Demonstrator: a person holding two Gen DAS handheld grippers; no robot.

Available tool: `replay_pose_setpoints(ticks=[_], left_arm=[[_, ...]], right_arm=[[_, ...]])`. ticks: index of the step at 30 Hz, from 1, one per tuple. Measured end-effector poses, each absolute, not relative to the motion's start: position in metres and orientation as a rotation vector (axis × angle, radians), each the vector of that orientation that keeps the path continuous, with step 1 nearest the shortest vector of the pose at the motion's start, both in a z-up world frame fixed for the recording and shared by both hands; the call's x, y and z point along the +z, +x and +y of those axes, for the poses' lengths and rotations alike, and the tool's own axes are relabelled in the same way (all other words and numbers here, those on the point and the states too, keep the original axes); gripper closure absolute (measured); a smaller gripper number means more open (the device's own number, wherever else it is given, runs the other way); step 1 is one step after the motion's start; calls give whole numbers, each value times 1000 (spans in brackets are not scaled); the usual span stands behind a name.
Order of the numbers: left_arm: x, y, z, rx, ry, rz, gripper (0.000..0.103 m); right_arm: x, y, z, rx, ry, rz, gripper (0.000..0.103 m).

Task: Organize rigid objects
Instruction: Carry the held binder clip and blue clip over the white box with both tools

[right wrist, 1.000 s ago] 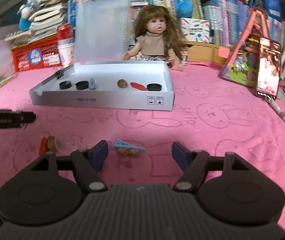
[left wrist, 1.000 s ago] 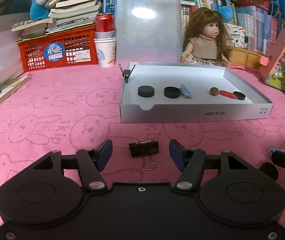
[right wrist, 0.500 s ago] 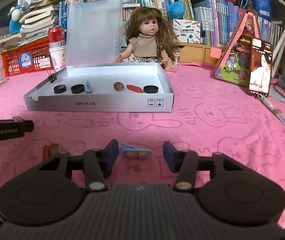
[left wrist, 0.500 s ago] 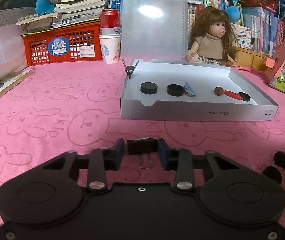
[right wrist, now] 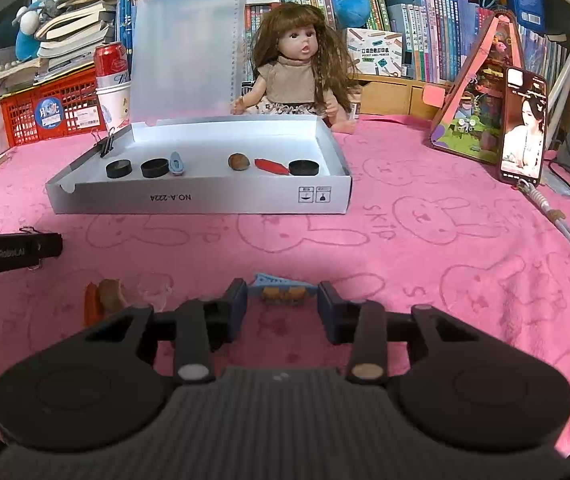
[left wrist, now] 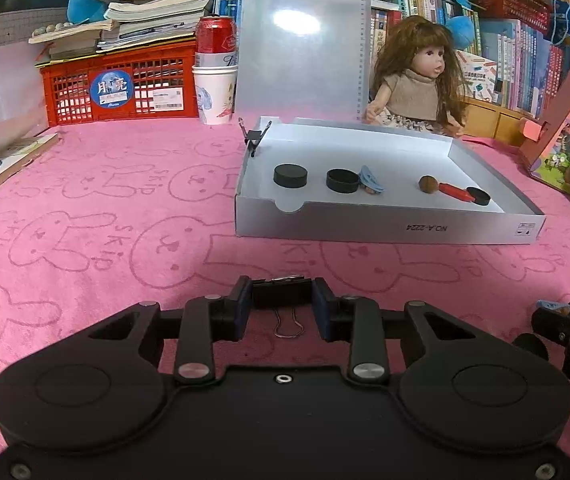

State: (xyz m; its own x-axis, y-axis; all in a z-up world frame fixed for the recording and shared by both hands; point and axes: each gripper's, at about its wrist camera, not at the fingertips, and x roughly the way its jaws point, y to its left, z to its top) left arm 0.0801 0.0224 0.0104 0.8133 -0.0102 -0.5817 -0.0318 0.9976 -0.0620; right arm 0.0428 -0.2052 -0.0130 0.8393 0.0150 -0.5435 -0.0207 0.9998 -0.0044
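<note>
My left gripper (left wrist: pixel 281 300) is shut on a black binder clip (left wrist: pixel 281 295), its wire handle hanging down over the pink cloth. My right gripper (right wrist: pixel 282 300) has its jaws closing on a blue hair clip (right wrist: pixel 281 286), and both pads meet the clip's ends. Ahead stands the open white box (left wrist: pixel 385 232), which holds several items: black caps (left wrist: pixel 290 175), a blue clip (left wrist: pixel 370 178), a nut (left wrist: pixel 428 183) and a red piece (left wrist: pixel 455 191). A second binder clip (left wrist: pixel 253 138) grips the box's far left corner. A red piece and a brown nut (right wrist: pixel 103 300) lie left of my right gripper.
A doll (right wrist: pixel 297 68) sits behind the box beside an upright clear clipboard (left wrist: pixel 301 48). A red crate (left wrist: pixel 125 88) and a can on a paper cup (left wrist: pixel 215 76) stand at the back left. A phone (right wrist: pixel 523 124) and a cable (right wrist: pixel 565 232) are at the right.
Both grippers' jaws have come together, the left on the black binder clip and the right around the blue hair clip. Both views now sit a little higher over the cloth.
</note>
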Motion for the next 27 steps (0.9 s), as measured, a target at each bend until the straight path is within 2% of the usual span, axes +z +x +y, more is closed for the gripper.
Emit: replay_pose_setpoints(ticks=[27], left_arm=[[55,104,18,-118,-102,601,72]], right_arm=[[23,77,-211,59,43,550,60]])
